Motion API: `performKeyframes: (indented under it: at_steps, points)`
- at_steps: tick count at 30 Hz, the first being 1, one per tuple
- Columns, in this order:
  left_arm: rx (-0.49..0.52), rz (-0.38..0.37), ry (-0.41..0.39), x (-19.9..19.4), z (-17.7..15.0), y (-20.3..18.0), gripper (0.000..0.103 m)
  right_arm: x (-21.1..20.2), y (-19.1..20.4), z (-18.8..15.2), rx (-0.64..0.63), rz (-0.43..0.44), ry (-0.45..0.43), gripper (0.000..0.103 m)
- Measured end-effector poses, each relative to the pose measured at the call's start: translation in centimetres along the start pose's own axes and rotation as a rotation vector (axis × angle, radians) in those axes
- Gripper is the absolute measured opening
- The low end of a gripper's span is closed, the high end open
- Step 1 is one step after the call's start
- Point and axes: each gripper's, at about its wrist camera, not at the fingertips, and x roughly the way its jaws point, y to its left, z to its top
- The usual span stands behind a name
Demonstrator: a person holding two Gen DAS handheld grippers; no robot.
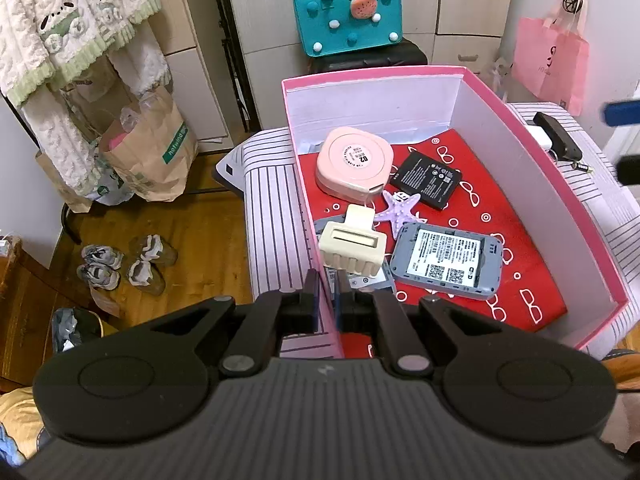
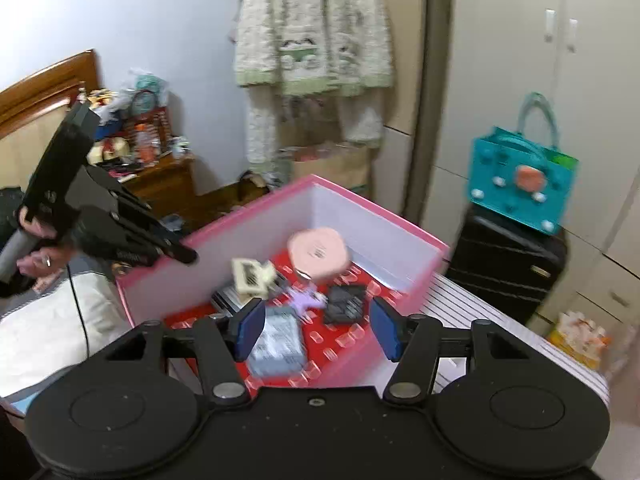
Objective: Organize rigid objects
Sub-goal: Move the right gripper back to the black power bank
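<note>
A pink box (image 1: 372, 72) with a red patterned floor stands on a striped cover. Inside lie a pink round case (image 1: 354, 164), a black battery (image 1: 430, 180), a purple starfish (image 1: 398, 208), a cream hair claw (image 1: 354, 246) and a grey pocket router (image 1: 446, 260). My left gripper (image 1: 326, 284) is shut on the box's left wall, also plain in the right wrist view (image 2: 188, 256). My right gripper (image 2: 318, 330) hovers open over the near corner of the box (image 2: 224, 256), nothing between its blue pads (image 2: 250, 332). The router (image 2: 278, 340) lies below it, blurred.
A black and a white adapter (image 1: 556, 136) lie on the striped cover (image 1: 272, 216) right of the box. Behind stand a teal bag (image 1: 346, 12) on a black suitcase (image 2: 508, 268). Shoes (image 1: 124, 264) and paper bags (image 1: 156, 148) sit on the wooden floor at left.
</note>
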Motion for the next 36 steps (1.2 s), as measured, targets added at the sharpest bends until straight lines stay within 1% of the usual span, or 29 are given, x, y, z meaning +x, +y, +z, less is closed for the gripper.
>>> performKeyframes:
  at_steps: [3, 5, 8, 10, 14, 18, 23, 25, 29, 30, 31, 32, 33, 36]
  points:
    - [0.013, 0.015, 0.003, 0.0, 0.1, -0.4, 0.007, -1.0, -0.8, -1.7, 0.006, -0.087, 0.021, 0.063]
    - [0.019, 0.025, 0.004, 0.0, 0.1, -0.6, 0.007, -1.3, -1.6, -2.6, 0.029, -0.107, 0.022, 0.064]
    - [0.021, 0.032, 0.009, 0.0, 0.0, -0.8, 0.007, -1.8, -3.2, -4.1, 0.073, -0.126, 0.035, 0.064]
    - [0.016, 0.031, 0.008, 0.1, 0.0, -0.8, 0.007, -2.2, -3.9, -4.9, 0.069, -0.124, 0.034, 0.064]
    - [-0.033, 0.014, -0.001, 0.0, -0.1, -0.2, 0.007, -2.5, -4.7, -6.2, 0.098, -0.131, 0.013, 0.064]
    - [-0.048, 0.003, 0.000, -0.1, -0.3, 0.1, 0.006, -1.5, -6.2, -8.0, 0.118, -0.161, 0.010, 0.065]
    - [-0.017, 0.016, -0.017, -0.4, -0.4, -0.3, 0.006, 1.0, -8.8, -11.0, 0.182, -0.165, 0.079, 0.065]
    - [-0.014, 0.018, -0.015, -0.4, -0.4, -0.3, 0.006, 1.9, -10.1, -12.0, 0.221, -0.194, 0.087, 0.065]
    - [-0.015, 0.017, -0.013, -0.5, -0.4, -0.4, 0.006, 3.0, -12.5, -12.5, 0.242, -0.300, 0.073, 0.065]
    - [-0.013, 0.019, -0.013, -0.4, -0.4, -0.4, 0.006, 3.2, -13.0, -12.5, 0.250, -0.308, 0.067, 0.065]
    - [-0.011, 0.021, -0.014, -0.4, -0.4, -0.5, 0.006, 3.4, -13.7, -12.4, 0.264, -0.312, 0.059, 0.066]
    - [-0.010, 0.021, -0.015, -0.5, -0.4, -0.5, 0.006, 3.5, -14.5, -12.3, 0.289, -0.316, 0.046, 0.068]
    - [-0.009, 0.022, -0.016, -0.5, -0.4, -0.4, 0.006, 3.7, -15.4, -12.1, 0.328, -0.312, 0.033, 0.071]
    - [-0.013, 0.022, -0.014, -0.4, -0.4, -0.4, 0.006, 4.3, -18.5, -11.8, 0.467, -0.279, 0.017, 0.073]
